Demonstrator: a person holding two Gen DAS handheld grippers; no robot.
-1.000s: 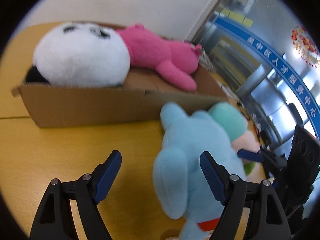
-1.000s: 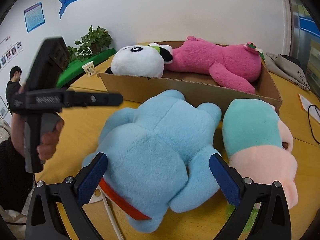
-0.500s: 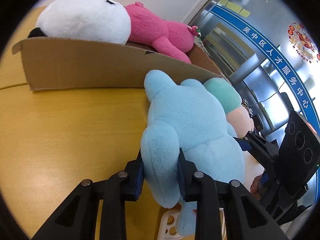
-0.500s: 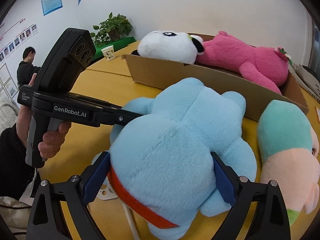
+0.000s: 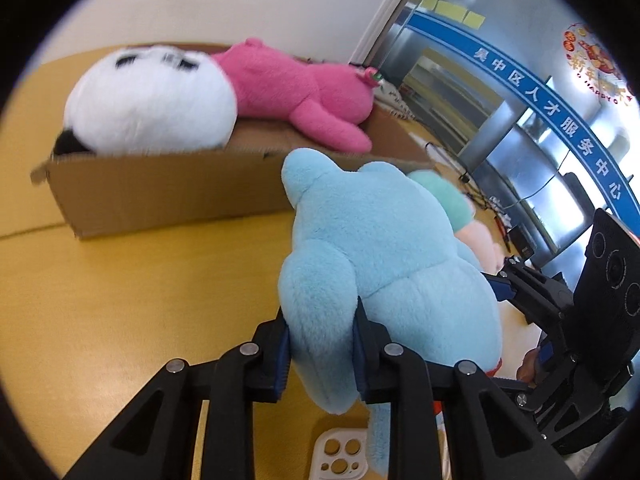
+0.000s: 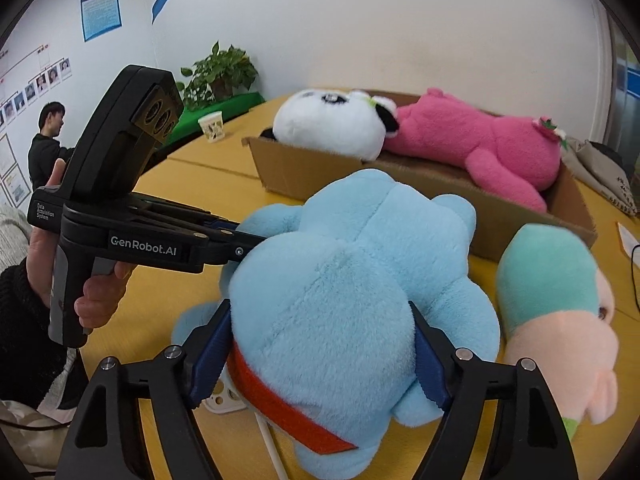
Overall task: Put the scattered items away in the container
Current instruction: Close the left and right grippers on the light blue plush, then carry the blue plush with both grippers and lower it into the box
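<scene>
A light blue plush toy (image 5: 384, 248) (image 6: 344, 292) with a red collar is held above the yellow table. My left gripper (image 5: 320, 344) is shut on one of its limbs. My right gripper (image 6: 320, 356) is shut on its body near the collar. The cardboard box (image 5: 168, 192) (image 6: 440, 196) stands just beyond it and holds a white panda plush (image 5: 152, 100) (image 6: 332, 124) and a pink plush (image 5: 300, 92) (image 6: 480, 144). A teal and peach plush (image 6: 556, 312) (image 5: 452, 200) lies on the table to the right of the blue one.
A white phone case (image 5: 340, 456) lies on the yellow table (image 5: 120, 300) under the blue toy. A paper cup (image 6: 211, 127) and a potted plant (image 6: 218, 72) stand at the far left. A grey cloth (image 6: 600, 176) lies right of the box.
Both grippers have lifted the blue plush a little and carried it toward the box. The right gripper's jaws have closed in tighter on its body. The left gripper stays shut on the limb.
</scene>
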